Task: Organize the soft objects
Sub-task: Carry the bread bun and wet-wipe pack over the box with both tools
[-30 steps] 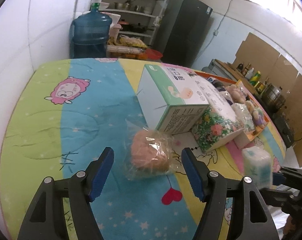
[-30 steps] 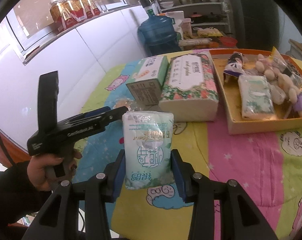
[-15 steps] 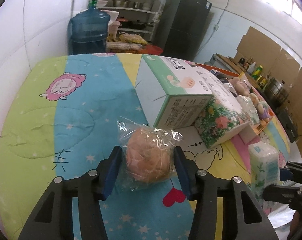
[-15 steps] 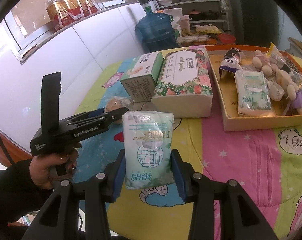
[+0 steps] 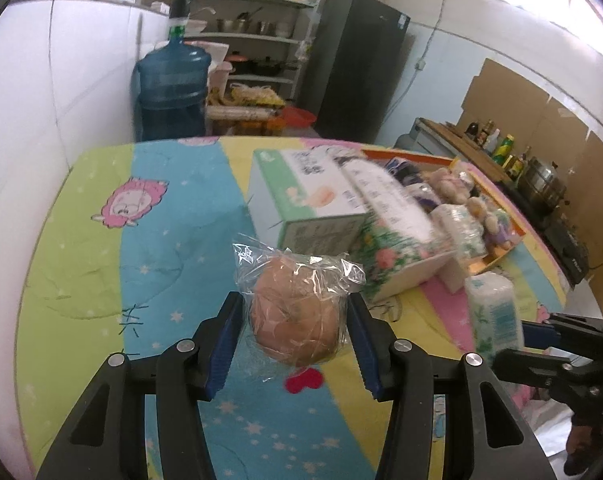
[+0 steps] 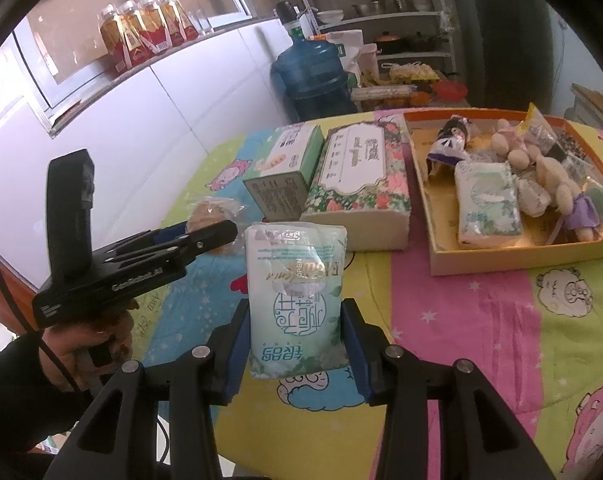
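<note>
My left gripper [image 5: 293,340] is shut on a round bun in clear plastic wrap [image 5: 295,318] and holds it just above the colourful tablecloth. It also shows in the right wrist view [image 6: 211,216]. My right gripper [image 6: 297,344] is shut on a green-and-white tissue pack [image 6: 297,296], held upright above the table; the pack shows in the left wrist view [image 5: 495,320]. An orange tray [image 6: 501,258] at the right holds a tissue pack [image 6: 487,200], a doll [image 6: 451,140] and plush toys [image 6: 541,172].
A green-and-white tissue box [image 5: 305,200] and a floral tissue box [image 6: 357,176] stand side by side in the table's middle, just beyond the bun. A blue water jug [image 5: 171,88], shelves and a dark fridge [image 5: 357,64] stand behind the table. A white wall runs along the left.
My left gripper closed on the wrapped bun and lifted it slightly. The right gripper kept hold of the tissue pack and drifted a little toward the boxes.
</note>
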The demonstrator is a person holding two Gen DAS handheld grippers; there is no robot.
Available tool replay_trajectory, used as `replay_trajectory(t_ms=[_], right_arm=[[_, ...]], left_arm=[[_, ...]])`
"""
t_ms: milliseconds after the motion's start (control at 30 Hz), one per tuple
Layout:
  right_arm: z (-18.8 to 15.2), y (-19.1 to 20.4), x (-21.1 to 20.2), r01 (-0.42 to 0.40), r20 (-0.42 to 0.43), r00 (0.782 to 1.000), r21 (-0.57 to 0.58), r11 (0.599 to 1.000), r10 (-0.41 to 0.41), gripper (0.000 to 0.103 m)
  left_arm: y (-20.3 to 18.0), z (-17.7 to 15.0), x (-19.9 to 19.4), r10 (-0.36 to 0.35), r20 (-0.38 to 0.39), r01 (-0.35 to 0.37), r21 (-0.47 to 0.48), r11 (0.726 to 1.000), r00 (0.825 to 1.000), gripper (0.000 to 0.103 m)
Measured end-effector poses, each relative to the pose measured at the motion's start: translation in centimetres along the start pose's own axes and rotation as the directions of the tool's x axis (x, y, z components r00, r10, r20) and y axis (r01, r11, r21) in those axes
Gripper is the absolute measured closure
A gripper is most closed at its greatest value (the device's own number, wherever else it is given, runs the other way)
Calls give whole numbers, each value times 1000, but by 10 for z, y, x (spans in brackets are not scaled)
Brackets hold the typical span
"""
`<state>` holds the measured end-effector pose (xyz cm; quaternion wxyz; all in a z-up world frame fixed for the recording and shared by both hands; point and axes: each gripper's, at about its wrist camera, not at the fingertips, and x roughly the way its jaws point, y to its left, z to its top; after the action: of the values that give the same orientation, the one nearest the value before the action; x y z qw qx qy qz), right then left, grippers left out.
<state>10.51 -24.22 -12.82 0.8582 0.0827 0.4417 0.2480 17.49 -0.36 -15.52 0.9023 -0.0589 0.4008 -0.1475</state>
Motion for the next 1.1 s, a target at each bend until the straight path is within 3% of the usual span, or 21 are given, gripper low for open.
replay_trajectory(t_ms=[467, 1100], right_arm=[[3, -32, -47, 59, 82, 995, 48, 997, -63, 59], [12, -121, -103, 155, 156, 971, 174, 972, -183, 59]], left_arm=[[-65, 26, -23, -84, 53, 79, 92, 993, 995, 50], [-155, 57, 13, -185, 21, 178, 187, 966, 982, 50]])
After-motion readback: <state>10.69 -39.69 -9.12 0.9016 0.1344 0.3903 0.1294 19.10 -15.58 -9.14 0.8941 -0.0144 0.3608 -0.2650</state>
